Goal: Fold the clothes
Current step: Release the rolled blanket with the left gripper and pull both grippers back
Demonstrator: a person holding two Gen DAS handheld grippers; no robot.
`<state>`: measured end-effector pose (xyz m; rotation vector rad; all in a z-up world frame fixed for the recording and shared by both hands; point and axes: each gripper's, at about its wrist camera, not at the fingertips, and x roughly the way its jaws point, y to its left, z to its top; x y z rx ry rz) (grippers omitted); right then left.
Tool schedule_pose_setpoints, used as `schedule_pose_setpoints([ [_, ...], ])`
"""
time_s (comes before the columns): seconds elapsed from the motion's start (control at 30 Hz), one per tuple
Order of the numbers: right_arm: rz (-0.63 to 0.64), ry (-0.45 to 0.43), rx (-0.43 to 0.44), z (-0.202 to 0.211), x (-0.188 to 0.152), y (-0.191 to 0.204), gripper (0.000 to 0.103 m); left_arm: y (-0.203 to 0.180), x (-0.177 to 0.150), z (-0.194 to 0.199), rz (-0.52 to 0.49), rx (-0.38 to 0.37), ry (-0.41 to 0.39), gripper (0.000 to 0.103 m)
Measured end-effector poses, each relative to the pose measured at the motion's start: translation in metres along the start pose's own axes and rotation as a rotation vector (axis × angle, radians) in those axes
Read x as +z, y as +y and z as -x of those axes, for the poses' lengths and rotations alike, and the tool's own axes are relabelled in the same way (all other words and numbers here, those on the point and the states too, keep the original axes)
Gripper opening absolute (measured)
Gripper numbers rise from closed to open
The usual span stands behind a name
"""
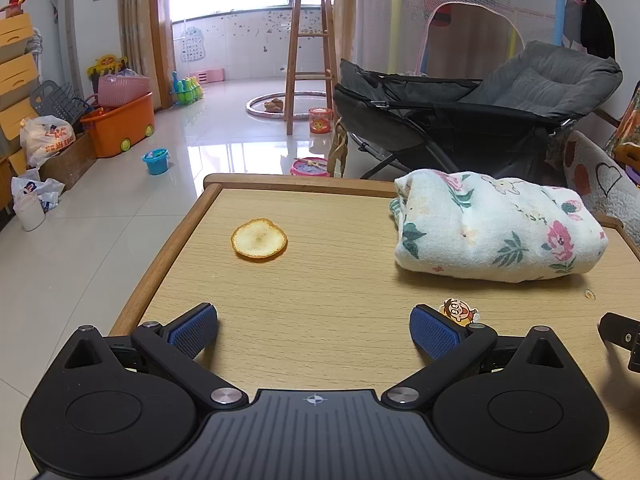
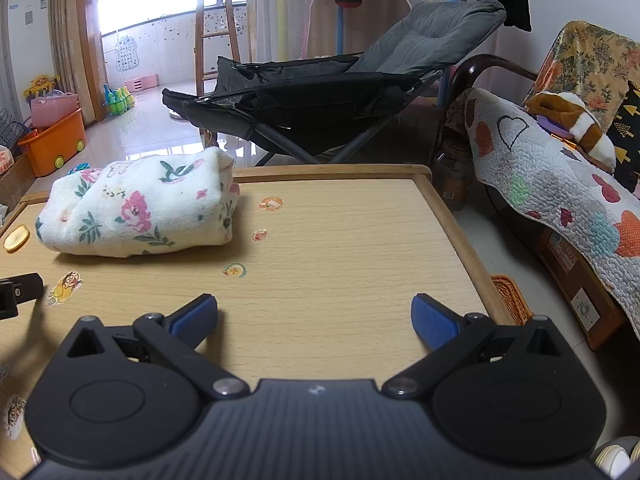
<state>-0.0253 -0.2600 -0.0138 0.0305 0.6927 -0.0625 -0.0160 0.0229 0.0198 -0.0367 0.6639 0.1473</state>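
Note:
A white cloth with pink flowers and green leaves lies folded into a thick bundle at the far right of the wooden table; in the right wrist view the same floral cloth sits at the far left. My left gripper hovers over the near part of the table, jaws wide open and empty, well short of the cloth. My right gripper is likewise open with nothing between its blue pads, to the right of the bundle.
A round orange peel lies on the table's left half. Cartoon stickers dot the tabletop. Beyond the far edge stands a grey folding chair; a quilt-covered sofa is to the right and a wicker basket by the table's right edge.

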Motion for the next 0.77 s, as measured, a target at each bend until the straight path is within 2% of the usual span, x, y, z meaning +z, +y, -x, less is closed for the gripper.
schedule_pose_setpoints([
  [0.77,-0.001,0.001,0.000,0.0001,0.0008,-0.0002,0.103,-0.0011,0.0009,0.0017,0.001,0.002,0.002,0.103],
])
